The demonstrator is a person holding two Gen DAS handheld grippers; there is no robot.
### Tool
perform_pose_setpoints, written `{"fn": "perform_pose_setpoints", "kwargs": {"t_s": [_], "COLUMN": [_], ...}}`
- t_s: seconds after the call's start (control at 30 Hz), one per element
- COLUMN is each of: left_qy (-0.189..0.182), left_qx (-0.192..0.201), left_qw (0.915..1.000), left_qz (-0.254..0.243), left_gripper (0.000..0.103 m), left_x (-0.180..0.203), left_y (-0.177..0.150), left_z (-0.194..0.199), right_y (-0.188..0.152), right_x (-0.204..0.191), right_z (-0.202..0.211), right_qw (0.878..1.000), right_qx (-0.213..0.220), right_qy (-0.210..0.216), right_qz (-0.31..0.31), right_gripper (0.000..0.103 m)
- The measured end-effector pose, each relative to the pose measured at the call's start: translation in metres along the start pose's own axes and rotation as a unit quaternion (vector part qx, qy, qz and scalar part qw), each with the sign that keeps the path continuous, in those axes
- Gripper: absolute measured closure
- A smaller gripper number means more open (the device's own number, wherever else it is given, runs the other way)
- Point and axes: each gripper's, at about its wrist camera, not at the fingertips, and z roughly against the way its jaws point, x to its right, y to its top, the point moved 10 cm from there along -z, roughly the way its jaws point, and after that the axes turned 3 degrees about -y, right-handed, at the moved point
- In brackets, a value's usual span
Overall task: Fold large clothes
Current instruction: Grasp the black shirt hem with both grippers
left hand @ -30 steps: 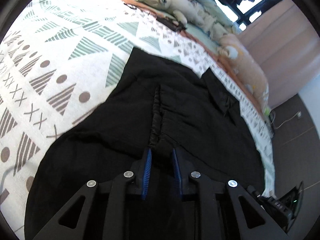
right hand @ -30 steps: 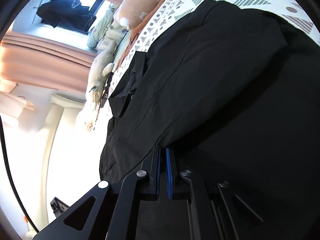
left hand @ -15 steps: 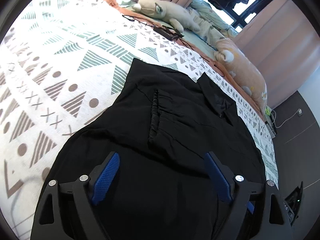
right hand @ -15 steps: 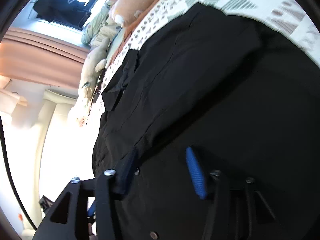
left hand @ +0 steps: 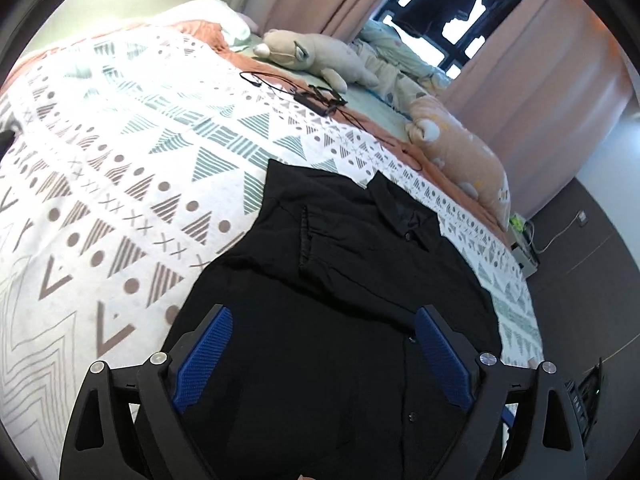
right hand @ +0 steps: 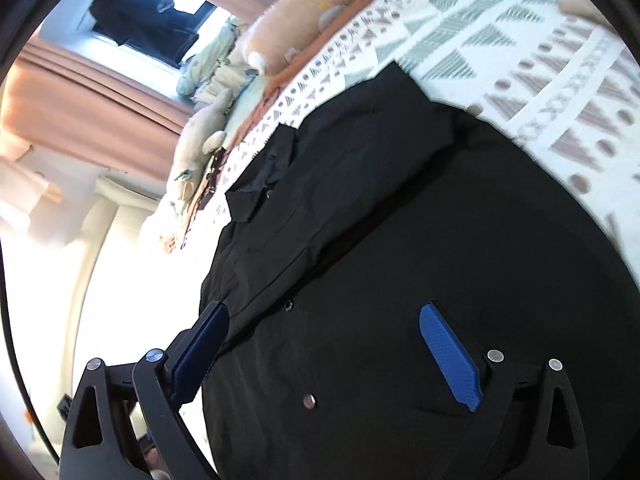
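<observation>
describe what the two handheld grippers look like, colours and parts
Both look alike. The left gripper has black angular plastic linkage arms with triangular cut-outs, round silver screw heads at the joints, and two fingers faced with ribbed blue pads. The right gripper has the same black frame, silver screws and blue-padded fingers. No cables, markings or sleeves show.

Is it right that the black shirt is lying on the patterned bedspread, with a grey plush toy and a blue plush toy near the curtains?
Not quite: in the left wrist view the second plush toy is orange, not blue. The black shirt, patterned bedspread and grey plush toy are as described.
</observation>
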Motion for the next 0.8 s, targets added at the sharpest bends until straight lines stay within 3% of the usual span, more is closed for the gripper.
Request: {"fn": "perform_pose_setpoints", "kwargs": {"t_s": [0.27,0.53,0.8], "left_qy": [0.000,0.024,-0.010], "left_qx": [0.021,0.062,0.098], "left_qw": [0.9992,0.9975,0.9936], "left_qz": [0.033,0.024,0.054], "left_gripper": [0.009,0.009,0.009], "left_x": [-0.021,-0.043,-0.052], "left_y": [-0.029,-0.069,-0.108], "left_z": [0.048,0.106,0.162], "right_y": [-0.021,-0.049,-0.077], "right_x": [0.027,0.067,0.115], "right_z": [0.055,0.122,0.180], "right_qw": [1.000,0.998,0.996], "right_qx": [0.024,0.057,0.080], "right_qy": [-0.013,-0.015,0.006], "right_qz": [0.007,0.005,-0.029], "right_gripper": [0.006,0.006,0.006]}}
